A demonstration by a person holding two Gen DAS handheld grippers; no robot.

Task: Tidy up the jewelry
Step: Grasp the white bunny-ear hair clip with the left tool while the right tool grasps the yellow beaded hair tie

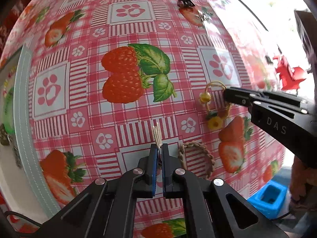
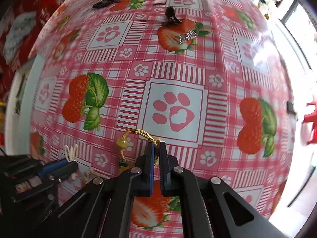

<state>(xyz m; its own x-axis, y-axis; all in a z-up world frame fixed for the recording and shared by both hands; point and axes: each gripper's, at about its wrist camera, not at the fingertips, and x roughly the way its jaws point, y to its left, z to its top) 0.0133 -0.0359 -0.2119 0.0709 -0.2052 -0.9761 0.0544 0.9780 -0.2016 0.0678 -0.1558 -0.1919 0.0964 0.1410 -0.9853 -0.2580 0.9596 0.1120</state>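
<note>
Two grippers, each clamped on a piece of jewelry above the strawberry-print worktop.

We see our left gripper [image 1: 159,148] pointing steeply down with its black, blue-padded fingers [image 1: 152,158] pressed together on a small cream-white looped hair tie [image 1: 157,133], whose loops stick out just past the tips. Our right gripper [image 2: 157,145] points straight down, its fingers [image 2: 151,154] closed on the thin gold wire of a gold-wire bracelet with yellow beads [image 2: 123,142]; the wire arcs up beside the tips and the beads hang to the left. A braided tan rope loop [image 1: 195,154] lies on the glossy pink checked oilcloth worktop [image 1: 122,29] just right of the left gripper. Two black hair claws [image 2: 172,15] rest near the far edge, well apart from both grippers. A pale green stitched tray rim [image 1: 25,119] sits at the left.
</note>
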